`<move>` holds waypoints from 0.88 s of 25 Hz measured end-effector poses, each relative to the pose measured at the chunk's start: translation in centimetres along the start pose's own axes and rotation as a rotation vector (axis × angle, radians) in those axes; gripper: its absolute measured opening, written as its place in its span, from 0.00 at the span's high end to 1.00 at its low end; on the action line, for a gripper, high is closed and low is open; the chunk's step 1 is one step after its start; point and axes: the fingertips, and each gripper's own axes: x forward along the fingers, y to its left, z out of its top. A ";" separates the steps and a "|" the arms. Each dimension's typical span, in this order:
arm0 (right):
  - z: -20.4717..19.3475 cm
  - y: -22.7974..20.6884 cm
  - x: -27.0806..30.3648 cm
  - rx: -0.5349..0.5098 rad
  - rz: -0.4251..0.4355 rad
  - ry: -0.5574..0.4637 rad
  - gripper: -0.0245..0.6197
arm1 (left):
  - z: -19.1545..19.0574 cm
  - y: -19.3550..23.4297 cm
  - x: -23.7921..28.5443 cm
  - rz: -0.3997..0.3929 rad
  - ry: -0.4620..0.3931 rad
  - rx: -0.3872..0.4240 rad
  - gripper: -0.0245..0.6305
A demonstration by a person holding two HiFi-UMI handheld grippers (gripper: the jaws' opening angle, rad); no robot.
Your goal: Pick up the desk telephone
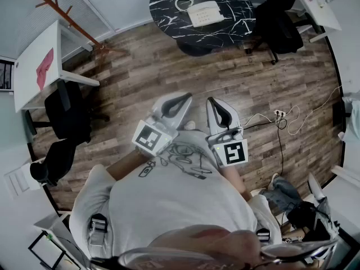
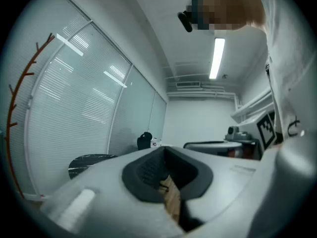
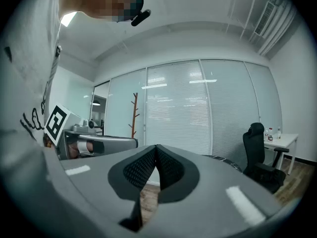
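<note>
Desk telephone [image 1: 205, 13] far from left gripper [image 1: 185, 98], right gripper [image 1: 214, 102]

- Round black tabletop [image 1: 236, 7]: glossy, marble-look with white veins.
- Cream desk telephone [image 1: 205, 13]: smooth plastic.
- Brown plank floor [image 1: 169, 72]: matt wood grain.
- Grey left gripper [image 1: 181, 99] and grey right gripper [image 1: 216, 104]: smooth matt plastic shells; black pads [image 3: 137, 171] finely dimpled.
- White T-shirt [image 1: 180, 204]: soft matt cloth.
</note>
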 end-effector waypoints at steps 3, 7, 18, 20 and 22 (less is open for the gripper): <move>-0.1 -0.6 -0.3 0.004 0.006 0.002 0.95 | -0.1 -0.3 0.6 0.008 0.001 -0.018 0.96; -0.2 -1.5 -1.0 -0.001 0.014 0.004 0.95 | -0.6 -1.0 1.5 0.014 0.010 -0.012 0.96; -0.6 -4.7 -2.7 0.027 0.041 -0.006 0.95 | -1.3 -3.0 4.6 0.036 0.022 -0.013 0.96; -0.7 -5.4 -3.2 0.035 0.045 -0.008 0.95 | -1.5 -3.4 5.2 0.046 0.024 -0.014 0.96; -0.9 -6.0 -3.6 0.036 0.051 -0.006 0.95 | -1.6 -3.6 5.7 0.057 0.020 -0.018 0.96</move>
